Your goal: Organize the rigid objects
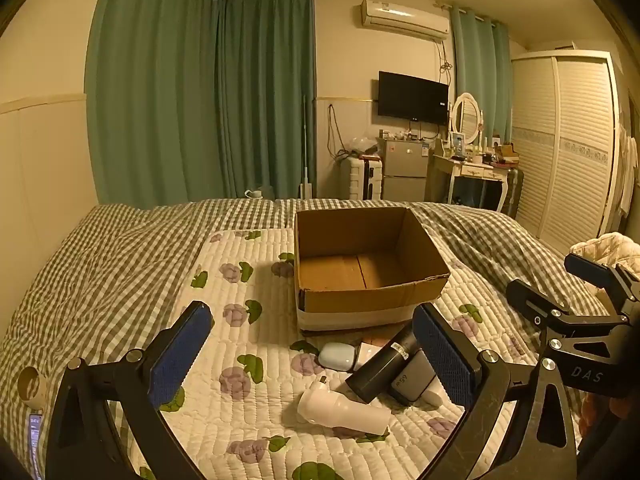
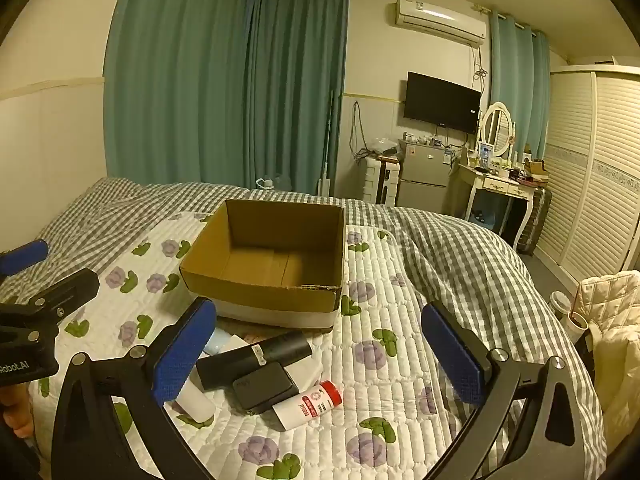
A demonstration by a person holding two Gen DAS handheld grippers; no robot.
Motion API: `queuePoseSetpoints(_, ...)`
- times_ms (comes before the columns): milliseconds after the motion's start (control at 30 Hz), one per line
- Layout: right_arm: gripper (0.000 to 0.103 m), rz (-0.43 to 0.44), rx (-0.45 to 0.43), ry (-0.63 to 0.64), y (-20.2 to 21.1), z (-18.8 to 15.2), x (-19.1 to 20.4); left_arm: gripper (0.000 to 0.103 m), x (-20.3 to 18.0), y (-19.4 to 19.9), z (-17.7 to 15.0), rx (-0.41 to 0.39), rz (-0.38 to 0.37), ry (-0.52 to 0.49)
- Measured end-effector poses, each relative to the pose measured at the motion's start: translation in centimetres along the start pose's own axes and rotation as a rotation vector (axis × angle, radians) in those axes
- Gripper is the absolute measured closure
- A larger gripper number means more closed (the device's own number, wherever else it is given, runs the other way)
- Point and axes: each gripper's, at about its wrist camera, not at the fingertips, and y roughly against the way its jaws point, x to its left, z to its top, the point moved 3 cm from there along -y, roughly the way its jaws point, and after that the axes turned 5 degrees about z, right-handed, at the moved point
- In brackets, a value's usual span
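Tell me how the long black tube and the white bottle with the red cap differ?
The black tube is dark all over and longer; the white bottle is pale, shorter, with a red cap and red print. The black tube lies nearer the cardboard box; the white bottle lies nearer the camera. Both lie on their sides on the quilt.

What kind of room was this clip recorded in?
A lived-in bedroom, most likely. The work surface is a bed with a checked cover and a floral quilted pad; behind it stand a dressing table with an oval mirror and a louvred wardrobe, with a wall-mounted TV nearby.
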Motion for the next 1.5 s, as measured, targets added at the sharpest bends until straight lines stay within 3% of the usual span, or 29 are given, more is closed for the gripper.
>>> queuePoseSetpoints(1500,0.0,-0.016,0.045,0.013,-0.48,0.32,0.21,0.0,0.36,-0.71,-0.13,0.029,0.019,0.006)
